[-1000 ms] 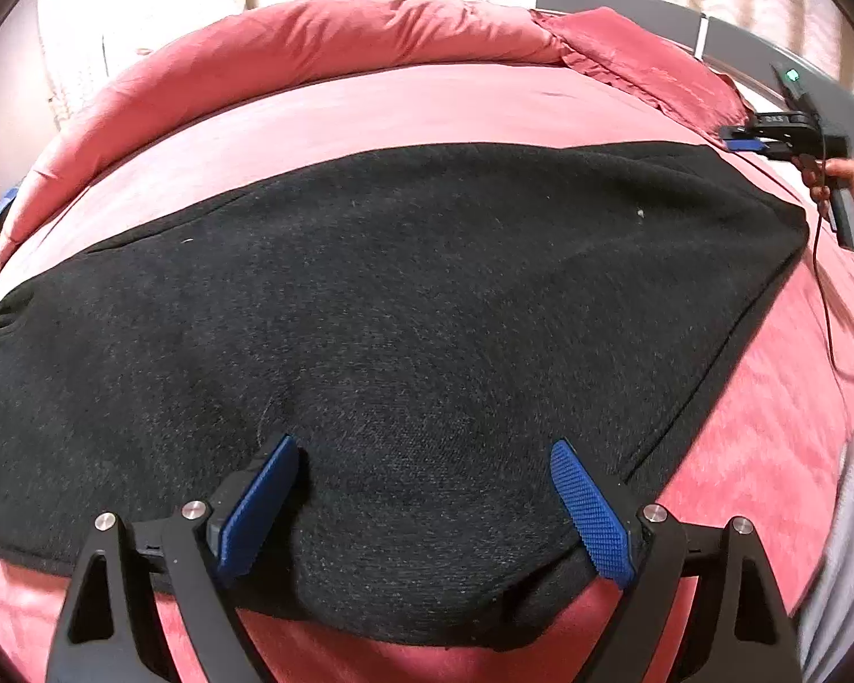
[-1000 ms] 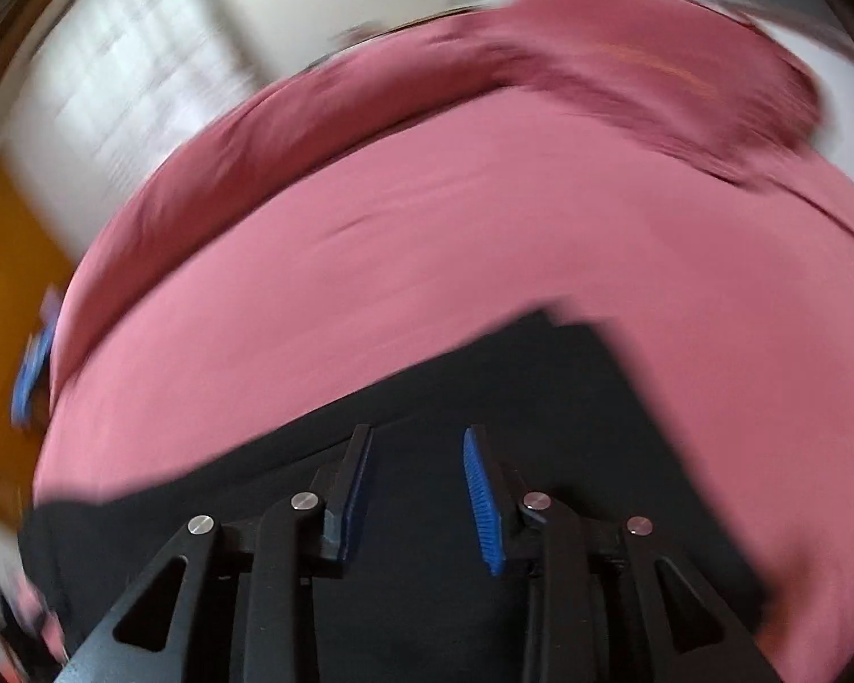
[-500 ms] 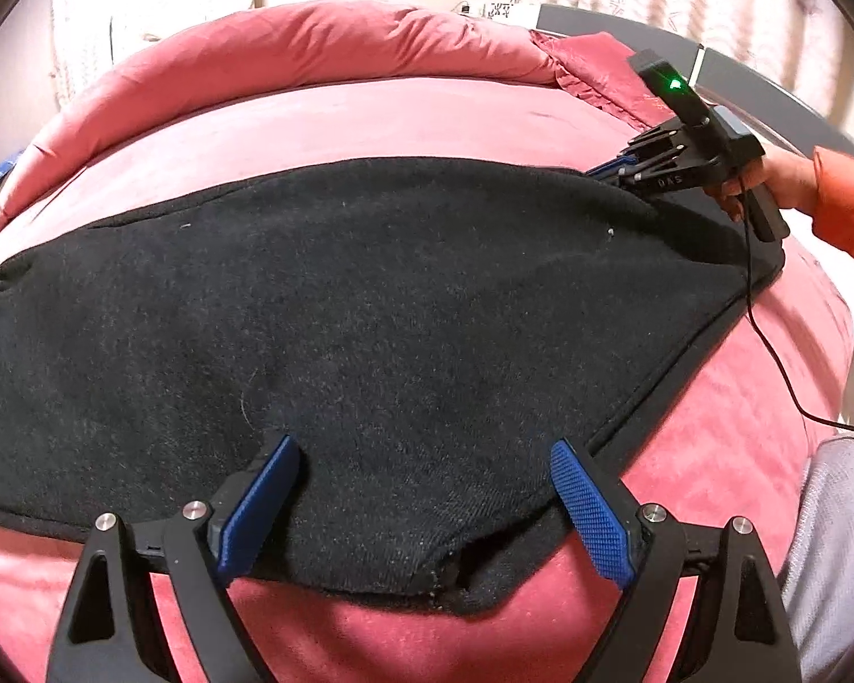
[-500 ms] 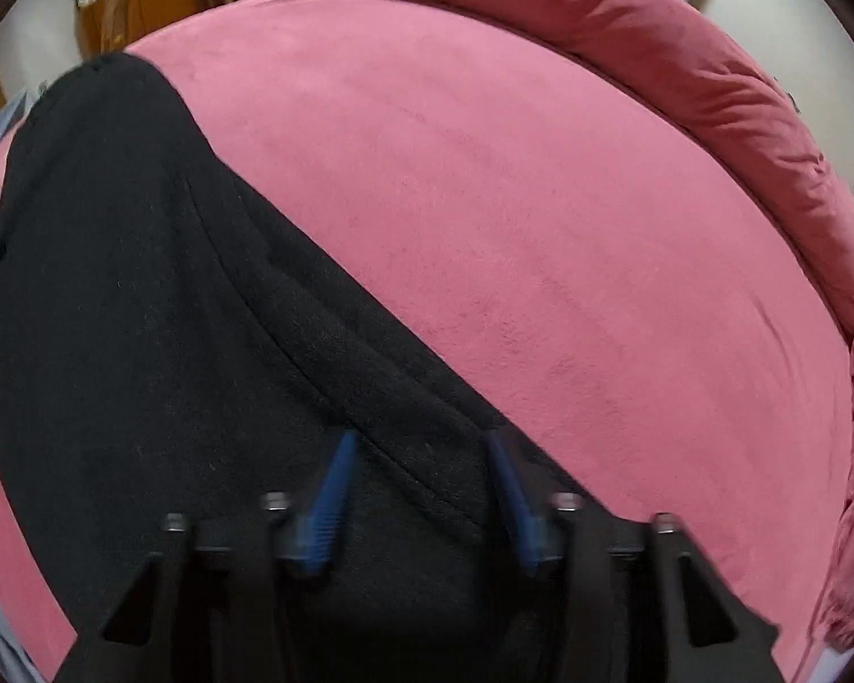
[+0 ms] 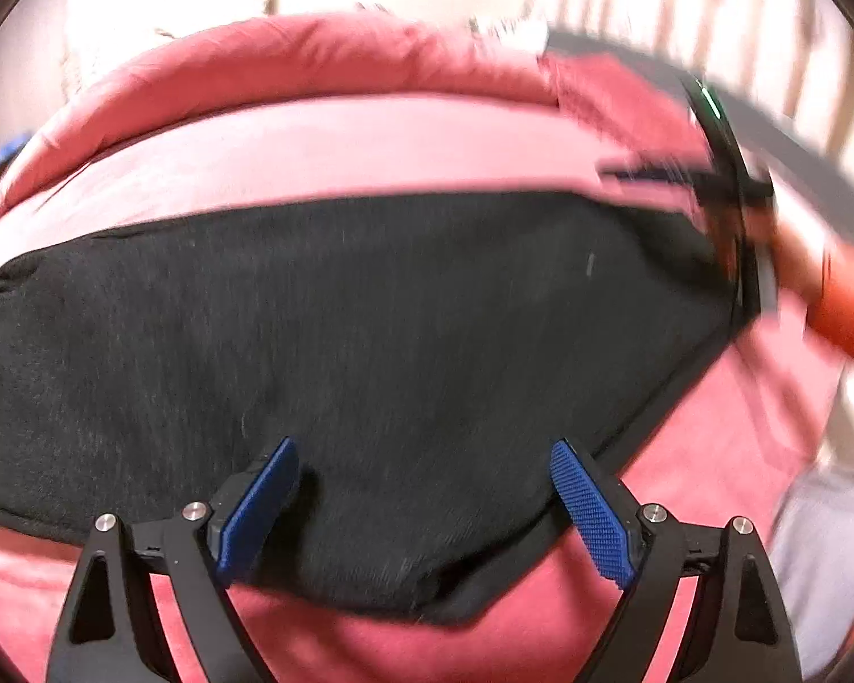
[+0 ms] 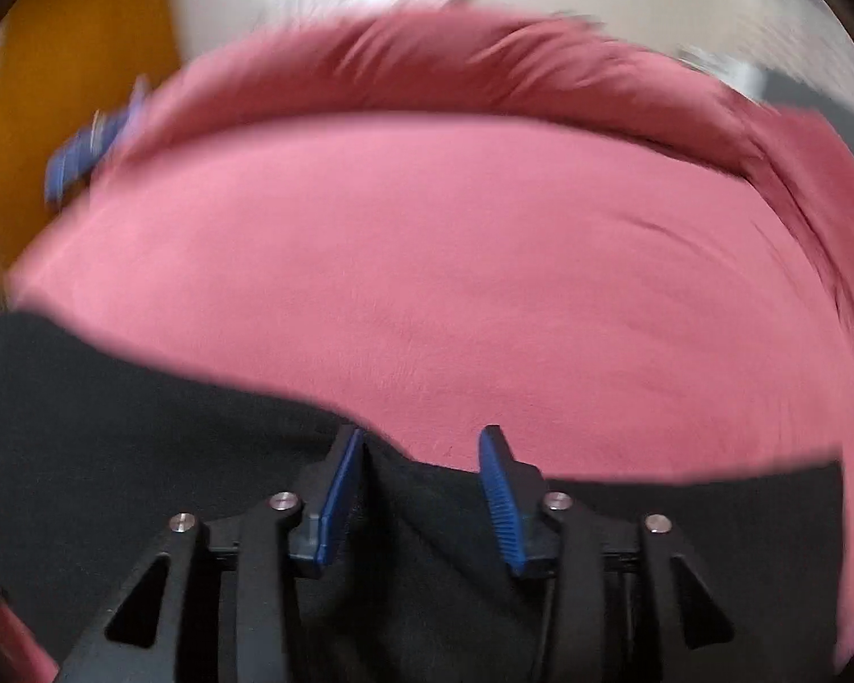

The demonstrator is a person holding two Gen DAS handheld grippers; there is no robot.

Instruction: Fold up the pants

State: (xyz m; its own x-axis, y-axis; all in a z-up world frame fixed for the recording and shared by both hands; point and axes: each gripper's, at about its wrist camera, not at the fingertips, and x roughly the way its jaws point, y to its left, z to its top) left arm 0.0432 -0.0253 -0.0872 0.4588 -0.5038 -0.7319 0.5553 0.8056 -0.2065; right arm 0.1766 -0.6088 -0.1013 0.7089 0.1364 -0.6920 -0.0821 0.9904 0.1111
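The black pants (image 5: pixel 370 330) lie spread flat across a pink bed (image 5: pixel 341 142). My left gripper (image 5: pixel 421 489) is wide open, its blue fingers straddling the near corner of the fabric. My right gripper (image 6: pixel 421 472) is open over the far edge of the pants (image 6: pixel 142 444), with the hem running between its fingers. In the left wrist view the right gripper (image 5: pixel 729 193) shows blurred at the far right corner of the pants, held by a hand in an orange sleeve (image 5: pixel 842 296).
A rolled pink duvet (image 5: pixel 313 62) runs along the far side of the bed, with a wall and curtains behind. An orange cabinet (image 6: pixel 57 85) stands at the left in the right wrist view. Grey clothing (image 5: pixel 825 558) shows at the right edge.
The right gripper has swung round at the far corner of the pants, now facing across the bed toward the duvet. The left gripper has barely moved and stays wide open.
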